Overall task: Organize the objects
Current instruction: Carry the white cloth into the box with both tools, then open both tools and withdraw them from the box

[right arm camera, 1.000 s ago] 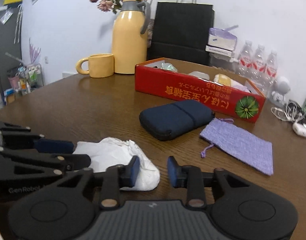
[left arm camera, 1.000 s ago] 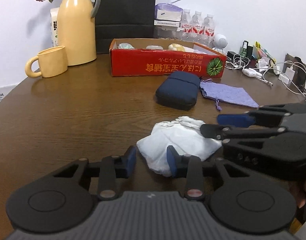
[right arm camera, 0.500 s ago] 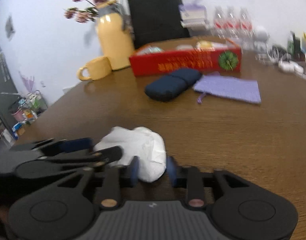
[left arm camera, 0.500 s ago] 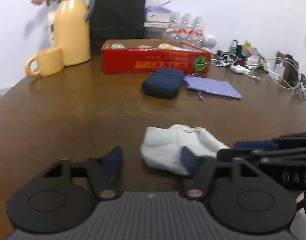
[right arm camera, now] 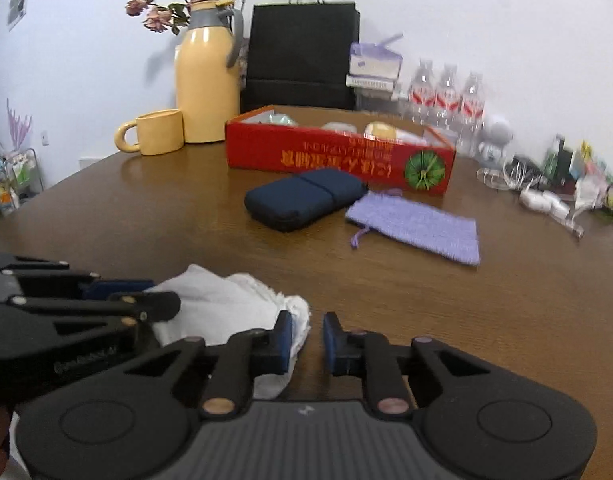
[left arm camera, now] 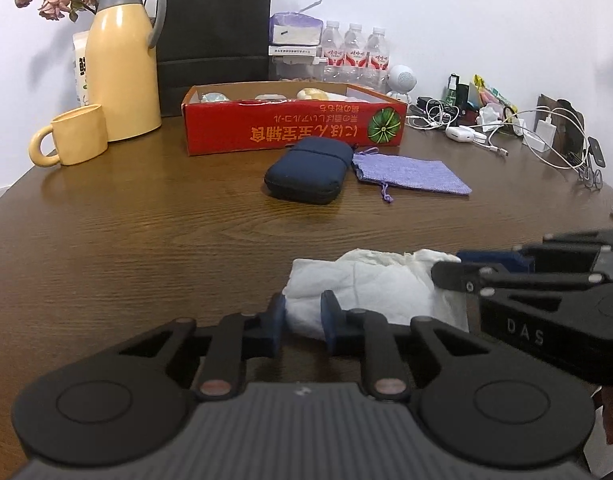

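At the near table edge: both grippers were brought to one crumpled white cloth (left arm camera: 370,284), which lay on the bare wood, well apart from the other items.
Left gripper (left arm camera: 302,316): its jaws were closing, narrowly spread, with the cloth's left corner bunched between the blue pads; a firm pinch could not be confirmed.
Right gripper (right arm camera: 308,334): its jaws were closing too; the cloth's frayed right edge was seen against the left pad and partly in the gap, while the other pad stood clear of it.
Cloth: it was heaped loosely rather than flat, with both ends gathered toward the pads.
Mid-table: a navy zip case (left arm camera: 309,175) and a lilac drawstring pouch (left arm camera: 412,176) were set just beside each other, in front of the red cardboard tray (left arm camera: 294,136).
Far side: a yellow mug (left arm camera: 72,140), a yellow thermos jug (left arm camera: 120,60) and a black paper bag (left arm camera: 216,36) were placed by the wall.
Risk, thin grip: only an outer fold might be caught, so the cloth could slide out when lifted.
Risk, uneven pull: if one side were held and the other missed, the cloth would likely be dragged across the table instead of spread.
Risk, pad scrape: pads closed too low could be jammed against the wood.
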A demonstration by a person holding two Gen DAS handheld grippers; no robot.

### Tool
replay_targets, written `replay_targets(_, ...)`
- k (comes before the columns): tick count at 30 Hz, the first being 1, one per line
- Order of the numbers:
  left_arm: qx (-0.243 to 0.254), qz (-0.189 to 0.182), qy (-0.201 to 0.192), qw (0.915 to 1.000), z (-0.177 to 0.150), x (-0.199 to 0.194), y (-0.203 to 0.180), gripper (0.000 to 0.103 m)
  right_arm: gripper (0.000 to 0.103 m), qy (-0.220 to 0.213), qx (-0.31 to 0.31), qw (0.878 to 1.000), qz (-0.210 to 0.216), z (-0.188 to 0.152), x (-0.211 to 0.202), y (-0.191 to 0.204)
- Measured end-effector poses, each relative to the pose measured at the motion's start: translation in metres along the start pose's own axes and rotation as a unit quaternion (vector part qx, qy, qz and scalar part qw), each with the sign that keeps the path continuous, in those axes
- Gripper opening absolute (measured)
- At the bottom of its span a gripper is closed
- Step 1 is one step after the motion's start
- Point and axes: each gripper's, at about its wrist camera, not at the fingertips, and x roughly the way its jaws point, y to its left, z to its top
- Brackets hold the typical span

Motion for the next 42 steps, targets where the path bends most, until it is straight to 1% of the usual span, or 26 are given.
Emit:
replay_targets(2,0.002,0.009,-0.002,1.0000,0.001,0.003,-0.001,0.038,0.009,0.003,0.027,0.999,0.027,-0.001,0.003,-0.009)
replay_targets(3,0.000,0.013,-0.002,0.9999,0.001,0.005,-0.001,0.055,0.008,0.006,0.041,0.998,0.043,-0.001,0.004,-0.013)
replay_targets(4,-0.004,0.011,-0.004,0.9999,0.001,0.006,0.001,0.055,0.007,0.012,0.054,0.997,0.058,-0.002,0.004,-0.015)
replay_targets(5,-0.010,0.005,-0.005,0.9999,0.001,0.007,0.003,0.049,0.007,0.014,0.067,0.995,0.071,-0.003,0.006,-0.018)
replay_targets(6,-0.011,-0.004,-0.004,0.9999,0.002,0.006,0.002,0.020,0.006,0.013,0.072,0.995,0.074,-0.004,0.006,-0.020)
replay_targets(7,-0.012,-0.004,-0.001,0.9999,0.004,0.005,0.000,0.010,0.004,0.012,0.074,0.994,0.076,-0.004,0.006,-0.021)
replay_targets(8,-0.009,0.006,0.001,0.9999,0.006,0.004,-0.002,0.010,0.004,0.010,0.076,0.994,0.073,-0.005,0.003,-0.021)
replay_targets(9,-0.002,0.009,-0.001,1.0000,0.007,0.003,-0.005,0.009,0.004,0.009,0.079,0.994,0.081,-0.005,0.001,-0.022)
replay_targets(11,0.009,0.028,0.001,0.9996,0.012,0.000,-0.010,0.008,0.003,0.008,0.084,0.991,0.105,0.000,-0.004,-0.025)
replay_targets(12,0.012,0.030,-0.002,0.9995,0.018,-0.003,-0.012,0.008,0.003,-0.006,0.076,0.991,0.112,0.006,-0.009,-0.028)
replay_targets(14,0.018,0.020,-0.023,0.9994,0.038,-0.009,-0.016,0.008,0.003,-0.039,0.074,0.991,0.109,0.021,-0.018,-0.038)
replay_targets(17,0.015,0.007,-0.064,0.9978,0.083,-0.007,-0.020,0.008,0.003,-0.076,0.079,0.987,0.118,0.058,-0.019,-0.066)
replay_targets(20,0.006,-0.002,-0.097,0.9953,0.132,0.004,-0.018,0.006,0.003,-0.101,0.062,0.986,0.116,0.108,-0.009,-0.089)
replay_targets(22,-0.009,-0.004,-0.105,0.9944,0.168,0.019,-0.008,0.005,0.004,-0.103,0.053,0.986,0.119,0.150,0.009,-0.102)
replay_targets(23,-0.013,-0.003,-0.104,0.9945,0.184,0.029,-0.004,0.005,0.004,-0.102,0.044,0.987,0.120,0.171,0.021,-0.108)
replay_targets(25,-0.030,0.001,-0.093,0.9952,0.215,0.054,0.014,0.003,0.004,-0.093,0.038,0.988,0.121,0.217,0.058,-0.115)
replay_targets(27,-0.041,0.025,-0.074,0.9961,0.237,0.090,0.033,0.003,0.004,-0.066,0.051,0.987,0.137,0.251,0.105,-0.118)
replay_targets(29,-0.045,0.046,-0.050,0.9967,0.249,0.125,0.050,0.003,0.004,-0.040,0.058,0.987,0.144,0.273,0.155,-0.114)
replay_targets(31,-0.034,0.066,-0.022,0.9970,0.253,0.163,0.065,0.003,0.004,-0.020,0.064,0.988,0.136,0.280,0.198,-0.107)
replay_targets(34,-0.022,0.101,0.011,0.9946,0.248,0.212,0.081,0.003,0.004,0.031,0.071,0.988,0.134,0.277,0.259,-0.096)
replay_targets(37,-0.022,0.118,0.029,0.9924,0.237,0.236,0.091,0.004,0.005,0.069,0.055,0.988,0.129,0.267,0.295,-0.079)
replay_targets(38,-0.025,0.119,0.031,0.9921,0.234,0.238,0.093,0.006,0.009,0.077,0.054,0.987,0.130,0.264,0.300,-0.076)
replay_targets(39,-0.030,0.114,0.024,0.9928,0.232,0.237,0.094,0.010,0.015,0.088,0.057,0.985,0.135,0.260,0.306,-0.073)
replay_targets(40,-0.030,0.107,0.014,0.9937,0.230,0.234,0.094,0.021,0.023,0.093,0.064,0.984,0.138,0.258,0.309,-0.071)
replay_targets(41,-0.025,0.102,0.006,0.9945,0.231,0.231,0.093,0.027,0.031,0.092,0.071,0.983,0.141,0.257,0.310,-0.071)
replay_targets(42,-0.022,0.108,-0.005,0.9939,0.231,0.226,0.092,0.036,0.039,0.090,0.078,0.984,0.135,0.257,0.307,-0.074)
